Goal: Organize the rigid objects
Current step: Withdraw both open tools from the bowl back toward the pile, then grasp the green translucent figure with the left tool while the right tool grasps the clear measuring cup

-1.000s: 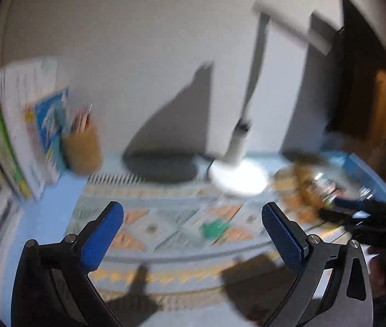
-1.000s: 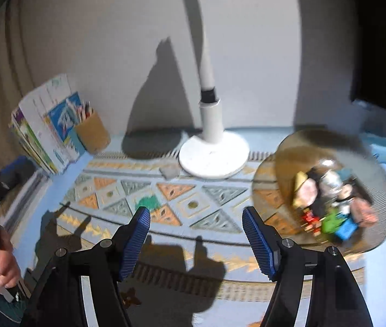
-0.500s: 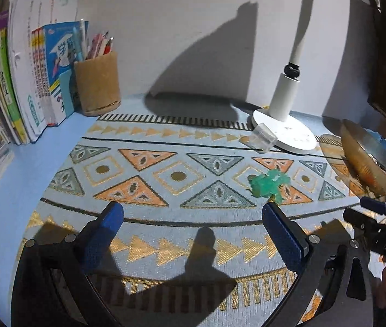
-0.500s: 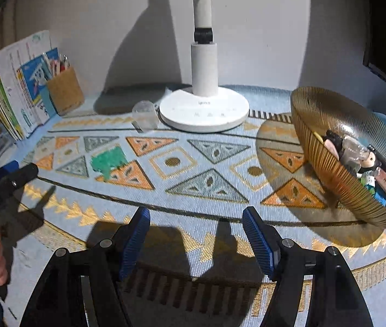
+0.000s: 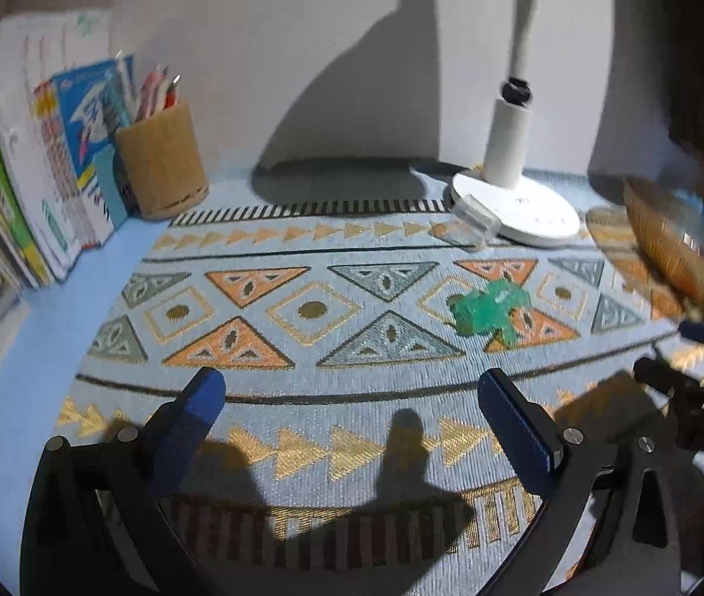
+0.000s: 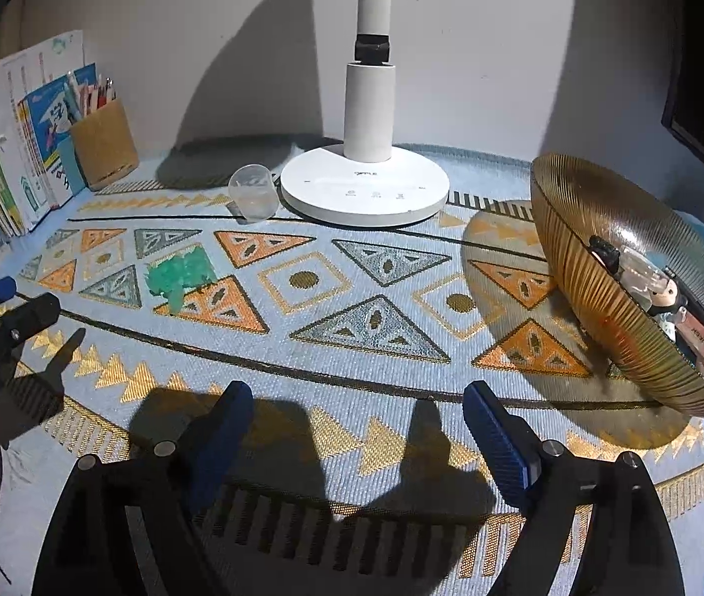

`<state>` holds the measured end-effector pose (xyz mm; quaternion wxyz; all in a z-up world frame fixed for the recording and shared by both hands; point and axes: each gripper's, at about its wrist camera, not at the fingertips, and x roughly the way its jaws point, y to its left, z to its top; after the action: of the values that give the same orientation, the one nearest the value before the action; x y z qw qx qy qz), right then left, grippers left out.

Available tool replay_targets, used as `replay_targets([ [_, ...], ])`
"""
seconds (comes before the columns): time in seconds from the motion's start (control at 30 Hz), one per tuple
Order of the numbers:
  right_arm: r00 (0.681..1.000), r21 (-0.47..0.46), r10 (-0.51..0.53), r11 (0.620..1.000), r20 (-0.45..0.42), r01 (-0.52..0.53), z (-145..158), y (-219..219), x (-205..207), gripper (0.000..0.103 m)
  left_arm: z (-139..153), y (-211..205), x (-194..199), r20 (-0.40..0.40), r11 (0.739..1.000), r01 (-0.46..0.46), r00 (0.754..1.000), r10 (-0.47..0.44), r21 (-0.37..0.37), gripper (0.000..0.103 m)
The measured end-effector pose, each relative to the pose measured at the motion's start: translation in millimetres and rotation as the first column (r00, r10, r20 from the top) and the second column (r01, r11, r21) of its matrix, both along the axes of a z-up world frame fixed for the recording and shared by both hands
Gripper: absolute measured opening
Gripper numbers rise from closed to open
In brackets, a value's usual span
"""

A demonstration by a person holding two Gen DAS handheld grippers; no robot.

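Amber ribbed bowl (image 6: 600, 268) already holds several small toys; a green figure (image 6: 180, 275) and clear cup (image 6: 252, 192) lie left of it, still loose. Left gripper (image 5: 352, 414) gapes empty; right gripper (image 6: 359, 419) is opening, nothing between its jaws.

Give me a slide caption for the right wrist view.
Right claw opening, empty, above the patterned mat; green toy and amber ribbed glass bowl of trinkets ahead.
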<state>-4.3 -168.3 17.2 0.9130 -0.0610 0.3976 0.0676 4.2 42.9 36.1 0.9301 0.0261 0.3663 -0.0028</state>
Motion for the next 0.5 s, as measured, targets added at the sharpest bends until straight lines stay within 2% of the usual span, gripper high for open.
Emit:
replay_targets([
  [0.1, 1.0, -0.001, -0.004, 1.0, 0.002, 0.004, 0, -1, 0, 0.085, -1, -15, -2, 0.003, 0.996, 0.037, 0.999, -0.037, 0.076, 0.102],
  [0.23, 1.0, 0.019, -0.01, 1.0, 0.004, 0.01, 2, -4, -1, 0.085, -3, -23, 1, -0.032, 0.991, 0.096, 0.995, -0.094, 0.095, 0.102],
  [0.33, 1.0, 0.05, -0.004, 0.999, -0.006, 0.005, 5, -9, 1, 0.085, -3, -27, 16, -0.122, 0.978, 0.207, 0.971, -0.206, -0.006, 0.102],
  [0.4, 0.998, 0.108, 0.031, 0.994, -0.057, -0.024, 6, -12, 9, 0.085, 0, -31, 28, -0.144, 0.965, 0.254, 0.955, -0.26, -0.062, 0.102],
  [0.47, 0.989, 0.169, 0.093, 0.983, -0.113, -0.073, 14, -11, 24, 0.073, 0, -37, 46, -0.15, 0.948, 0.304, 0.937, -0.315, -0.092, 0.102],
  [0.5, 0.986, 0.177, 0.121, 0.979, -0.115, -0.1, 22, -6, 32, 0.072, -3, -40, 57, -0.158, 0.943, 0.318, 0.93, -0.331, -0.103, 0.101],
])
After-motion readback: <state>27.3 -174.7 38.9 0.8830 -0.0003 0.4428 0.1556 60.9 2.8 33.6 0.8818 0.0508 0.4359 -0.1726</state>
